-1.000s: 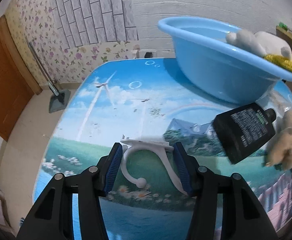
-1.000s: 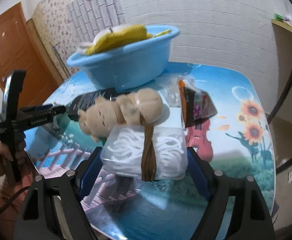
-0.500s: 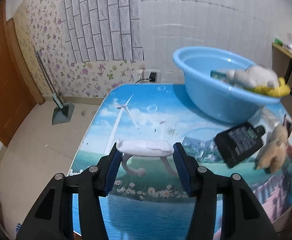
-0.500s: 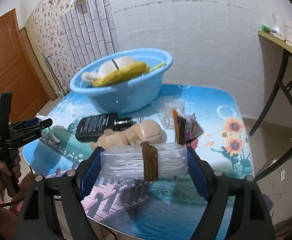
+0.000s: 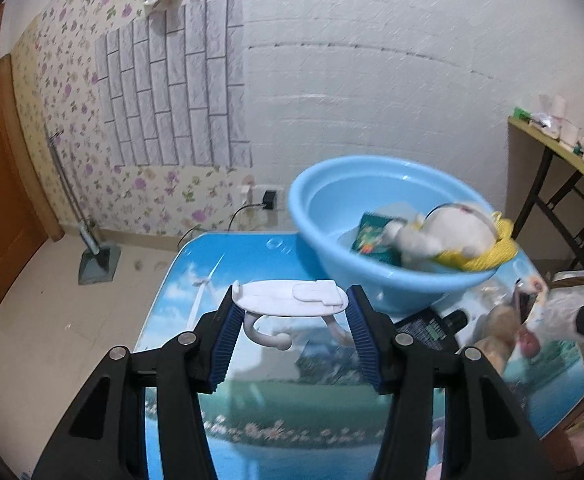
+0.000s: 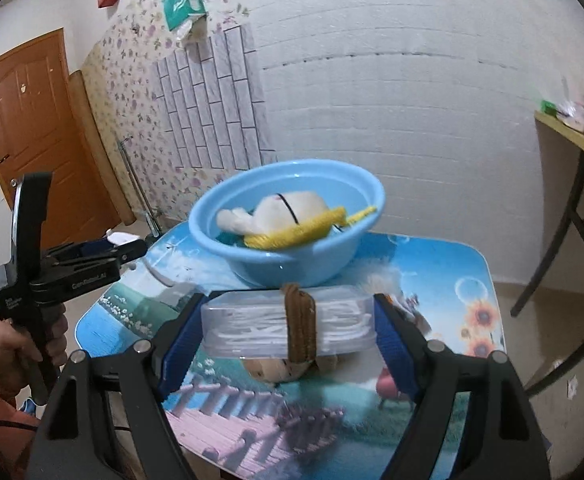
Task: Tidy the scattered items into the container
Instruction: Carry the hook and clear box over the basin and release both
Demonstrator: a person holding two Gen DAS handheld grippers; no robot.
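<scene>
- the surface (image 5: 251,408), printed with sky, windmill and meadow, spreads under and ahead of both tools; in the right wrist view its near end shows a pink footbridge and its right side sunflowers.
- the blue basin (image 6: 287,268) stands on the surface ahead of the right tool; for the left tool (image 5: 292,332) it lies ahead and to the right (image 5: 372,276).
- a white plush toy (image 6: 283,212) lies inside the basin on a yellow knitted piece (image 6: 300,232); a teal packet (image 5: 372,236) lies beside them on the basin floor.
- a black bottle (image 5: 428,330) lies flat on the surface just right of the left tool's right finger, near the basin's foot.
- a tan plush toy (image 5: 500,324) lies further right of the bottle; from the right tool (image 6: 287,328) it shows just below the held box (image 6: 279,368).
- the right tool stands wide, its blue pads pressed on the ends of a clear plastic box (image 6: 247,328) of white pieces, wound round the middle with a brown band (image 6: 300,328); the box is held level, clear of the surface, in front of the basin.
- the left tool stands narrow, clamped on a white plastic hook (image 5: 292,304); its flat plate bridges the two pads and its curved hook hangs below, clear of the surface.
- a hand (image 6: 27,344) in an orange sleeve grips the left tool's handle, far left of the right tool.
</scene>
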